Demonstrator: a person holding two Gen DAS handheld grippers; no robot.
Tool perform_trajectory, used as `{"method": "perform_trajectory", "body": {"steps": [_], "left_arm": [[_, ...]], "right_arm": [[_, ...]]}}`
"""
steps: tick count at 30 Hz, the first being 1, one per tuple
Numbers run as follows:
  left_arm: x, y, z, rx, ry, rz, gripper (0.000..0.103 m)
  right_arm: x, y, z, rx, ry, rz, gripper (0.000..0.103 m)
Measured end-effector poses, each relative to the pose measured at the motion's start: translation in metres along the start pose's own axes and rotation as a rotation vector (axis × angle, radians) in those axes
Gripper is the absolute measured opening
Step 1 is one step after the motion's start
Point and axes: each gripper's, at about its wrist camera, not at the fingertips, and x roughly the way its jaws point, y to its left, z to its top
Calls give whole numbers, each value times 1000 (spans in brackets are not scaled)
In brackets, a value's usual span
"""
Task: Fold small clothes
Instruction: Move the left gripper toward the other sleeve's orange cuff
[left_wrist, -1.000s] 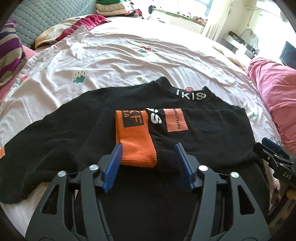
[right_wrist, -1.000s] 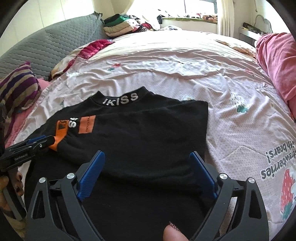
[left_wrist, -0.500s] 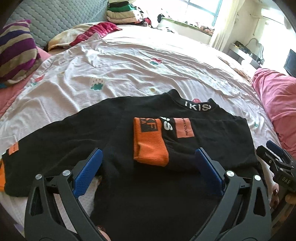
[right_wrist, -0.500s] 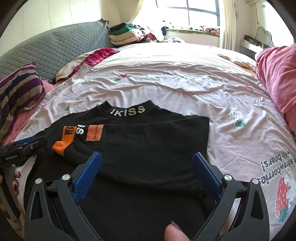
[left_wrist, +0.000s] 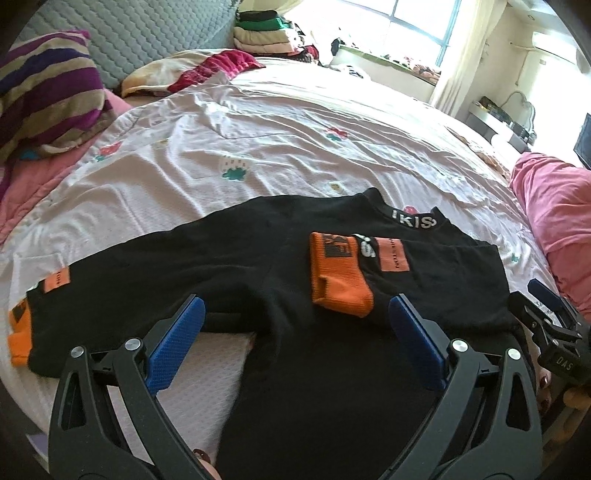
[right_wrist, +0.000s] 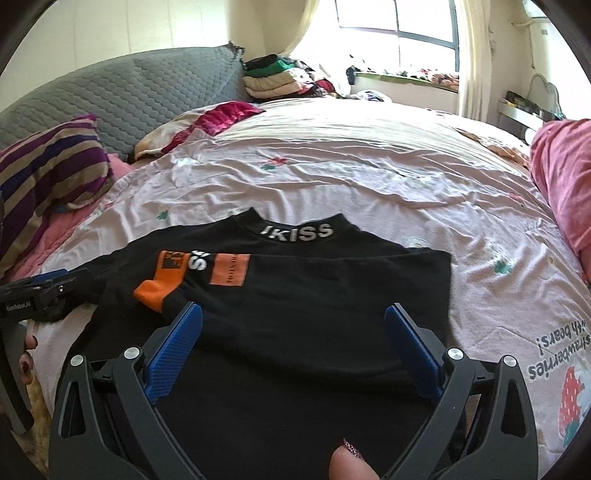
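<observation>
A black long-sleeved top with a white-lettered collar lies flat on the bed. Its right sleeve is folded across the chest, orange cuff on top; the top also shows in the right wrist view, cuff at left. The left sleeve stretches out to the left, its orange cuff near the bed edge. My left gripper is open and empty above the top's lower left part. My right gripper is open and empty above the folded right side.
The bed sheet is pale pink with strawberry prints. A striped pillow lies far left, a pink blanket at right. Folded clothes are stacked by the grey headboard. The other gripper shows at the right edge.
My left gripper opened, let go of the folded sleeve's orange cuff and drew back to the left. My right gripper drew back a little and stayed open.
</observation>
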Motion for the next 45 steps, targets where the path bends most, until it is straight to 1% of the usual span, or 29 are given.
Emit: {"method": "perform_trajectory", "body": {"steps": [4, 9, 14, 27, 32, 40, 45], "left_arm": [[-9, 14, -6, -12, -11, 30, 93], [-18, 35, -13, -48, -15, 44, 93], [-23, 54, -20, -79, -16, 63, 93], [-39, 105, -36, -179, -20, 117, 93], [-45, 127, -45, -225, -13, 146, 93], [-53, 160, -59, -309, -5, 157, 93], [-52, 179, -70, -362, 15, 161, 93]], "right_arm": [[3, 16, 0, -18, 3, 24, 98], [3, 40, 5, -36, -7, 68, 98], [1, 64, 6, -82, -17, 101, 98], [7, 109, 4, -157, 8, 173, 98], [8, 121, 1, -186, 12, 187, 98], [12, 133, 0, -203, 24, 208, 98], [13, 138, -4, -208, 34, 223, 98]]}}
